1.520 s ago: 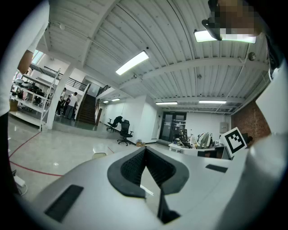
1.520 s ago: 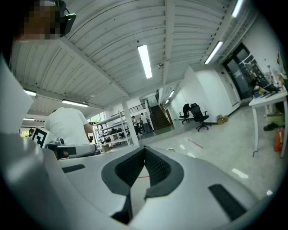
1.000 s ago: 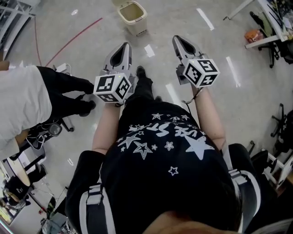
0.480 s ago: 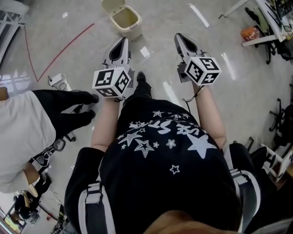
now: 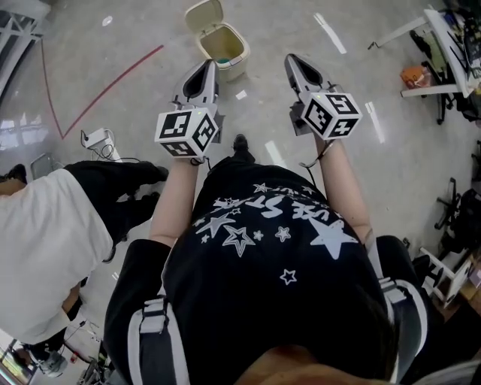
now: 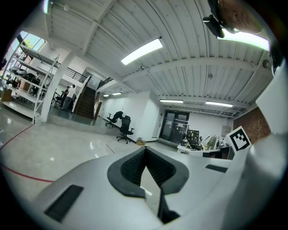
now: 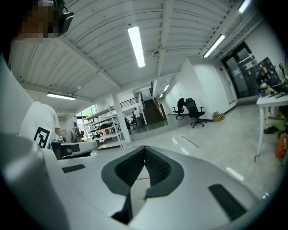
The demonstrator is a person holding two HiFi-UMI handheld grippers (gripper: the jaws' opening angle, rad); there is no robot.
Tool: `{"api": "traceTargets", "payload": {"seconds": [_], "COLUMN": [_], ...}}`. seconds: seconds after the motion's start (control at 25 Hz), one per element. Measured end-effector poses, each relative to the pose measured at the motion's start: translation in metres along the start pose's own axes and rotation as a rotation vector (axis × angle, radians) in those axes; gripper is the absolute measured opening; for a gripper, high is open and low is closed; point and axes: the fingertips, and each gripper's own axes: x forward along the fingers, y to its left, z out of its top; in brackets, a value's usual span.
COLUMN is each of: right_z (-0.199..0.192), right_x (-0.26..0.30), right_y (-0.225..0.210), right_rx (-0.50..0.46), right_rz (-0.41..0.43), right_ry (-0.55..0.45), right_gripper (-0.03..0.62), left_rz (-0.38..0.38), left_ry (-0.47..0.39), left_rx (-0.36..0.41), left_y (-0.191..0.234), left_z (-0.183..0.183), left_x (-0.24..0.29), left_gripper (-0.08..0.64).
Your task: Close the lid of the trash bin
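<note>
- Trash bin of cream plastic (image 5: 228,46) is seen on the glossy grey floor (image 5: 135,30), ahead of the left gripper (image 5: 207,69), its lid (image 5: 204,15) thrown back.
- The left gripper and the right gripper (image 5: 294,64) are held with jaws tip to tip, empty.

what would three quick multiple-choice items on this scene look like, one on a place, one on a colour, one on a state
1. Where is the trash bin? A on a table B on the floor ahead of the left gripper C on a shelf
2. Its colour? A red B black C cream
3. Its lid? A open, tipped back B shut C missing

Answers: B, it stands on the floor past the gripper's tip; C, its walls are cream; A, its inside shows.
</note>
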Motion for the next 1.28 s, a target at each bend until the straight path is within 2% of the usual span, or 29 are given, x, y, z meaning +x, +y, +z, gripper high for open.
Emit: {"api": "traceTargets", "payload": {"seconds": [0.36,0.76,1.0,1.28], "right_z": [0.012,0.019,0.032,0.051], "right_x": [0.063,0.107,0.159,0.220], "right_y": [0.023,0.006,-0.010,-0.046], "right_rx": [-0.019,-0.011,-0.014,0.019], "right_rz": [0.039,0.077,0.153,0.220], "right_ry": [0.011,0.020,0.028,0.053], "right_gripper": [0.006,0.006,0.006,0.006], "left_rz": [0.022,0.063,0.149,0.241], "left_ry": [-0.028,-0.016,-0.036,-0.006], "left_rx": [-0.006,0.007,0.016,0.010], "left_y": [0.051,0.075,0.098,0.117], "left_z": [0.019,0.020,0.024,0.021], "left_x": [0.013,0.035,0.064,0.109], "left_gripper": [0.011,0.011,0.011,0.011]}}
